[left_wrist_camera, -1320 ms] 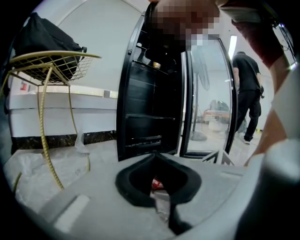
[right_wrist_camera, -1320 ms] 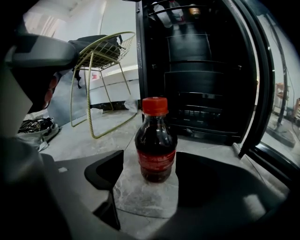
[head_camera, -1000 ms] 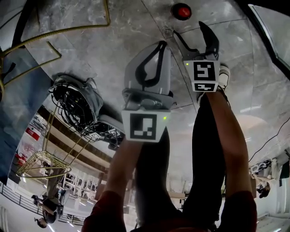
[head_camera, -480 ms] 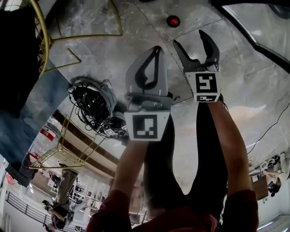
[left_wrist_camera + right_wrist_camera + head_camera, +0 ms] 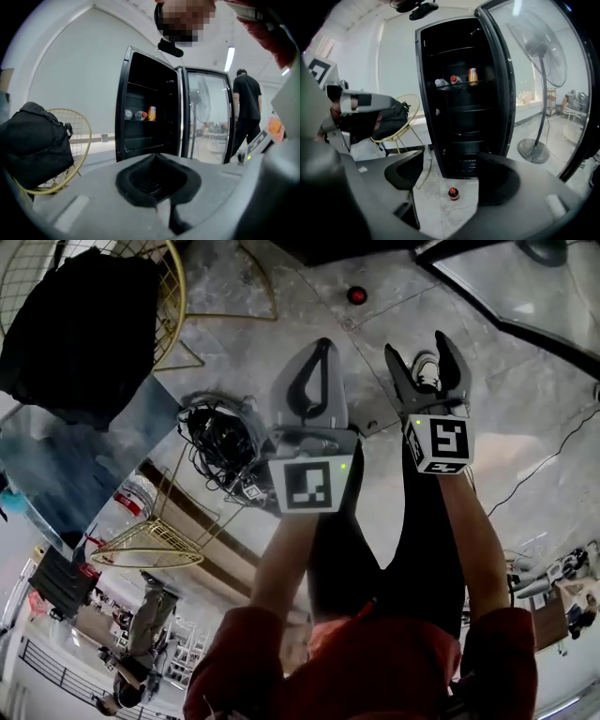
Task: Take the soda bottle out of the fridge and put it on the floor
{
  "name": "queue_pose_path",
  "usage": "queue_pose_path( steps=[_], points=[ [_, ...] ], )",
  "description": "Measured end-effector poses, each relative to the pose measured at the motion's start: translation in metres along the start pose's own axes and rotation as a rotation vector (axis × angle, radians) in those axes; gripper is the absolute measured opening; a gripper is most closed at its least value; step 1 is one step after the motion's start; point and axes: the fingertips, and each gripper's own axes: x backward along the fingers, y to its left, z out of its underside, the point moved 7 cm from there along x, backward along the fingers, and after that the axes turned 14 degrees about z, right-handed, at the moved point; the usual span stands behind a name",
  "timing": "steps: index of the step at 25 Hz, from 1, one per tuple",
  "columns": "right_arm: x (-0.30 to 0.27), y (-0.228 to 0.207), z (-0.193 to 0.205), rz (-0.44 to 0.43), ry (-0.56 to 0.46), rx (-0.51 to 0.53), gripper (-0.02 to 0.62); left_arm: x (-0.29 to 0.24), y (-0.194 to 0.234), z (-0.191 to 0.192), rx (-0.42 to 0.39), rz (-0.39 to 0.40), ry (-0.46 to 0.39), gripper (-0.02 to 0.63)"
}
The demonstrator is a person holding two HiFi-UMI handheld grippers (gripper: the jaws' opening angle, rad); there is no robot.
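Note:
The soda bottle point(image 5: 356, 294) stands upright on the marble floor, red cap up, ahead of both grippers. The right gripper view shows the bottle point(image 5: 453, 193) on the floor in front of the open black fridge point(image 5: 459, 93). My right gripper point(image 5: 420, 348) is open and empty, short of the bottle. My left gripper point(image 5: 323, 345) is shut on nothing, its black pads point(image 5: 157, 180) pressed together. Other bottles point(image 5: 454, 80) remain on an upper fridge shelf, and the left gripper view shows these bottles point(image 5: 140, 115) too.
A black bag point(image 5: 84, 324) rests on a gold wire chair point(image 5: 75, 140) at the left. A bundle of cables point(image 5: 220, 442) lies by my left leg. The fridge's glass door point(image 5: 534, 93) stands open, with a standing fan point(image 5: 539, 51) behind it. A person in black point(image 5: 246, 108) stands beyond.
Both grippers have drawn back from the bottle and sit lower in the head view; the view has swung to show the bag and chair. Jaw states are unchanged.

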Motion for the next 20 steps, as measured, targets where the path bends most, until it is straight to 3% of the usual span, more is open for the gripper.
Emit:
queue_pose_path(
  steps=[4,9,13,20],
  points=[
    [0.061,-0.005,-0.064,0.029,-0.028,-0.065,0.334,0.017,-0.019,-0.060,0.043,-0.038,-0.014,0.000],
    [0.118,-0.014,-0.147,0.033,-0.085,-0.085,0.333,0.036,-0.036,-0.142,0.037,-0.049,-0.021,0.000],
    [0.153,-0.029,-0.217,0.007,-0.174,-0.040,0.333,0.045,-0.047,-0.210,0.007,-0.043,-0.041,0.000],
    [0.206,-0.064,-0.315,0.032,-0.302,-0.052,0.333,0.057,-0.066,-0.309,-0.064,-0.064,-0.103,0.000]
  ],
)
